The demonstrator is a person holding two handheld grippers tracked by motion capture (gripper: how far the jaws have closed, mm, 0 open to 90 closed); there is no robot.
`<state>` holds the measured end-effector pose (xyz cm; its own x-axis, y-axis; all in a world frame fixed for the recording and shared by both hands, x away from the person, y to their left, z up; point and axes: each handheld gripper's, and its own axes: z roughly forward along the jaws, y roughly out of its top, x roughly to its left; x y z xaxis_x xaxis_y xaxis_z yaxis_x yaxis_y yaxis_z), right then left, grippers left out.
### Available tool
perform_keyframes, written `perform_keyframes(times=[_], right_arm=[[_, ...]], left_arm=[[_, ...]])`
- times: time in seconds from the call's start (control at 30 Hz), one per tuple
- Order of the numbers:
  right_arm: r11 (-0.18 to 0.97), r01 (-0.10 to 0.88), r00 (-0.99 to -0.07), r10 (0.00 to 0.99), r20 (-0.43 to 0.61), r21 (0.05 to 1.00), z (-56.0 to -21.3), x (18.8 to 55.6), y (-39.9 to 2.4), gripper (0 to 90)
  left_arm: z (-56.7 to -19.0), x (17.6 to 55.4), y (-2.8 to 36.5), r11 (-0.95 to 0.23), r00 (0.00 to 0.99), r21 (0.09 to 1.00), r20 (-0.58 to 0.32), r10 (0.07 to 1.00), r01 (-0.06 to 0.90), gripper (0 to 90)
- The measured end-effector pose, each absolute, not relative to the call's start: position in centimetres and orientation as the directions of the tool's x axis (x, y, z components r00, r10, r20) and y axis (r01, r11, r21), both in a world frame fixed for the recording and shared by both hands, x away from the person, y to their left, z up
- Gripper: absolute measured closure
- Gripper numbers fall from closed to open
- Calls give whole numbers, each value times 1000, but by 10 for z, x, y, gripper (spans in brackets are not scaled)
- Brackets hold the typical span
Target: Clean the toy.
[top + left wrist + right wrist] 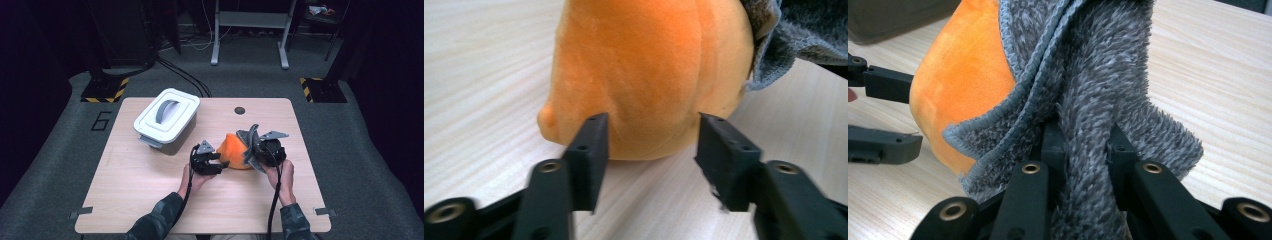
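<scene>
Gripping a bunched fold of the grey fleece cloth (1088, 100), our right gripper (1083, 150) has its jaws clamped tight on the fabric, just right of the orange plush (234, 151). We take that plush as our landmark. Beneath it lies the wooden table (150, 200), and it sits right of centre there. Up and to its left, well apart, stands the white lidded box (166, 120) with a grey handle. Draped against the plush's right side is the cloth. Our left gripper (651, 145) waits at the plush's left, jaws parted, pads not pressing its rounded end.
</scene>
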<state>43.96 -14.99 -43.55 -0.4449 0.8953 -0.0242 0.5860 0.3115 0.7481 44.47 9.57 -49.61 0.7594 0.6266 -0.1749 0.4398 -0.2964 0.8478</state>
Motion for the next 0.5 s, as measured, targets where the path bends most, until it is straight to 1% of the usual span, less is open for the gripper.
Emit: perform_keyframes(times=[0.07,0.1,0.13,0.2,0.27,0.33,0.37,0.43,0.5], right_arm=[[309,592,-447,894,-16,744,-435,441,-151,763],[312,588,-451,892,-18,746,-435,442,-151,763],[311,591,-447,894,-18,744,-435,442,-151,763],[303,595,-444,896,-9,744,-436,444,-151,763],[300,594,-442,897,-9,746,-435,445,-152,762],[297,594,-442,897,-5,747,-435,445,-152,763],[305,575,-447,894,-21,759,-429,442,-156,762],[293,565,-439,898,-19,772,-421,437,-155,762],[295,536,-459,888,-19,791,-412,430,-153,762]], left_arm=[[-497,445,89,-344,761,840,-120,637,420,420],[-499,445,85,-354,762,839,-105,639,413,431],[-500,445,81,-372,759,839,-73,647,398,459],[-501,446,79,-366,752,841,-72,655,399,585],[-499,448,79,-356,744,839,-85,662,412,687],[-497,448,80,-354,745,837,-93,661,418,755],[-494,448,80,-354,747,834,-101,657,424,775],[-490,446,80,-355,750,832,-105,654,426,794],[-486,445,81,-336,747,829,-140,650,448,800]])
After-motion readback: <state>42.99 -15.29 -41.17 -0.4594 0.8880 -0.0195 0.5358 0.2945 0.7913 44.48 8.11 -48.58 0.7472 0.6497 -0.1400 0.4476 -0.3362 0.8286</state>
